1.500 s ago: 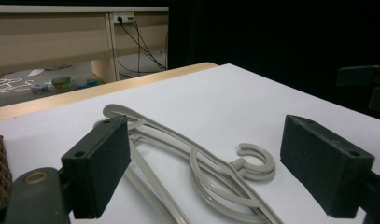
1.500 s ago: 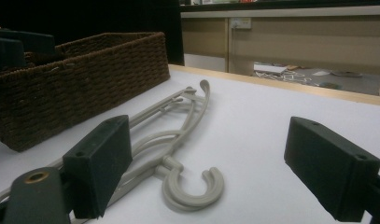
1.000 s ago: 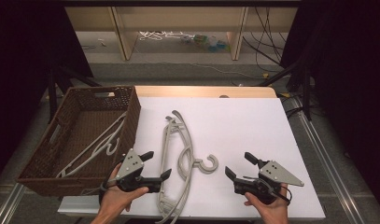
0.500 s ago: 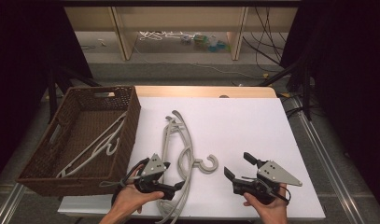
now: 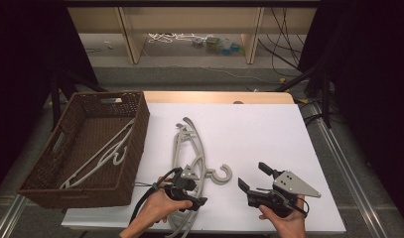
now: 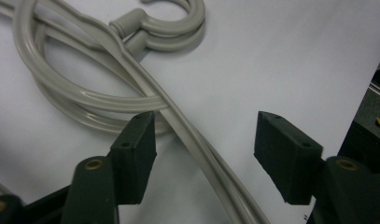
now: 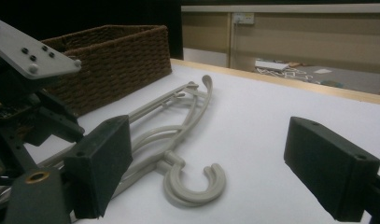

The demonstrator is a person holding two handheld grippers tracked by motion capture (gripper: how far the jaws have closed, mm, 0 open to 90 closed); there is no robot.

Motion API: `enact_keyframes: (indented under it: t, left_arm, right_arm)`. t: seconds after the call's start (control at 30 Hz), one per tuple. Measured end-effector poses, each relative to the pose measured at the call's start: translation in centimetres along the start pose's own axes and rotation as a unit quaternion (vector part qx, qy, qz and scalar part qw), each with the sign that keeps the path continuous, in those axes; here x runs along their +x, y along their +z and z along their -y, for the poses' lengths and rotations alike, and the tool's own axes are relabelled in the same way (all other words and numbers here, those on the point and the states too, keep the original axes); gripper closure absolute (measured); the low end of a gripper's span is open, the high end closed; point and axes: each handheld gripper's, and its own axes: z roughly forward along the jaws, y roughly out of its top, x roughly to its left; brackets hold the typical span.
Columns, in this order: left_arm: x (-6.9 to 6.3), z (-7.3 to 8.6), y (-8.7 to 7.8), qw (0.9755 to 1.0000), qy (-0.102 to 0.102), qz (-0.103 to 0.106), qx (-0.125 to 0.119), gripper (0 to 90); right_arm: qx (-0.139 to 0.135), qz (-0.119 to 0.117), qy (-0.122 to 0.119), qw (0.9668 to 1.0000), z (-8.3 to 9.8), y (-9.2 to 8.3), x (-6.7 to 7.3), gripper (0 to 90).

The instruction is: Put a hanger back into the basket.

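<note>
A stack of grey plastic hangers (image 5: 189,144) lies mid-table, hooks (image 5: 222,174) toward the near edge. My left gripper (image 5: 192,191) is tipped down over the stack's near end. In the left gripper view its jaws straddle one hanger arm (image 6: 187,135); the left gripper (image 6: 206,154) has just been closing, but its pads are not pressing on the arm. My right gripper (image 5: 253,176) hovers wide open to the right of the hooks, holding nothing. In the right gripper view the hangers (image 7: 178,112) and a hook (image 7: 192,186) lie ahead of the right gripper (image 7: 215,163).
A brown wicker basket (image 5: 135,144) stands at the table's left edge with more grey hangers (image 5: 102,153) inside. The white table top (image 5: 259,129) stretches behind and to the right. Shelving and cables sit on the floor beyond.
My left gripper has moved right from beside the basket onto the hanger stack and dipped down, its jaws narrowing around a hanger arm. The right gripper has stayed put.
</note>
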Motion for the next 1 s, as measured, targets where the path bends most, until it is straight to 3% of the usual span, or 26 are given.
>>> enact_keyframes:
  t: [0.1, 0.13, 0.17, 0.2, 0.23, 0.27, 0.3, 0.33, 0.37, 0.43, 0.47, 0.63, 0.8, 0.87, 0.9, 0.97, 1.0]
  left_arm:
    - [0.3, -0.1, 0.3, 0.9999, -0.009, -0.001, 0.006, 42.4]
    - [0.2, -0.1, 0.6, 0.9998, -0.021, -0.002, -0.003, 43.9]
    - [0.4, -0.1, 0.6, 0.9999, -0.014, -0.002, 0.008, 45.7]
    - [0.5, -0.1, 0.8, 0.9998, -0.018, 0.003, 0.012, 45.8]
    - [0.4, -0.1, 1.0, 0.9995, -0.032, 0.003, 0.001, 46.5]
    - [0.7, -0.1, 1.0, 0.9996, -0.025, 0.005, 0.012, 47.0]
    - [0.8, -0.1, 1.0, 0.9995, -0.028, 0.005, 0.016, 47.9]
    - [0.7, -0.1, 1.3, 0.999, -0.043, 0.009, 0.012, 48.5]
    - [0.9, 0.0, 1.4, 0.9991, -0.037, 0.01, 0.02, 48.0]
    - [1.1, -0.1, 1.6, 0.9978, -0.052, 0.036, 0.021, 48.0]
    - [1.2, -0.1, 1.6, 0.9977, -0.055, 0.037, 0.018, 47.6]
    - [1.2, 0.0, 1.8, 0.9976, -0.054, 0.035, 0.024, 64.0]
    - [1.4, 0.1, 1.6, 0.9975, -0.057, 0.035, 0.024, 66.3]
    - [1.6, 0.3, 1.6, 0.9961, -0.074, 0.046, 0.014, 67.1]
    - [1.5, 0.4, 1.8, 0.9943, -0.096, 0.047, -0.003, 67.5]
    - [1.4, 0.4, 1.7, 0.9932, -0.104, 0.051, -0.014, 68.0]
    - [1.5, 0.4, 1.5, 0.9912, -0.116, 0.062, -0.019, 68.7]
  right_arm:
    - [0.001, 0.002, -0.004, 1.0, 0.0, 0.0, 0.0, 16.1]
    - [0.001, 0.002, -0.003, 1.0, 0.0, 0.0, 0.0, 16.1]
    - [0.0, 0.002, -0.004, 1.0, 0.0, 0.0, 0.0, 16.1]
    - [0.0, 0.007, -0.008, 0.9999, -0.1, 0.0, 0.0, 16.1]
    - [-0.01, 0.007, -0.024, 0.9996, -0.1, 0.1, -0.2, 16.2]
    - [-0.01, 0.005, -0.022, 0.9997, 0.0, 0.1, -0.2, 16.2]
    - [-0.009, 0.004, -0.021, 0.9997, 0.0, 0.1, -0.2, 16.1]
    - [0.0, 0.001, -0.006, 1.0, 0.0, 0.0, 0.0, 16.2]
    - [0.0, 0.001, -0.003, 1.0, -0.1, 0.0, 0.0, 16.2]
    - [0.001, 0.001, -0.004, 1.0, 0.0, 0.0, 0.0, 16.2]
    - [0.001, 0.001, -0.005, 1.0, 0.0, 0.0, 0.0, 16.2]
    - [0.002, 0.002, -0.005, 1.0, -0.1, 0.0, 0.0, 16.2]
    - [0.001, 0.002, -0.003, 1.0, -0.1, 0.0, 0.0, 16.2]
    - [0.001, -0.003, 0.0, 1.0, -0.1, 0.0, 0.0, 16.3]
    - [0.0, -0.003, -0.001, 1.0, -0.1, 0.0, -0.1, 16.3]
    - [0.008, 0.003, -0.003, 1.0, -0.2, -0.1, -0.1, 16.5]
    - [0.001, 0.001, -0.002, 1.0, -0.1, 0.0, -0.1, 16.5]
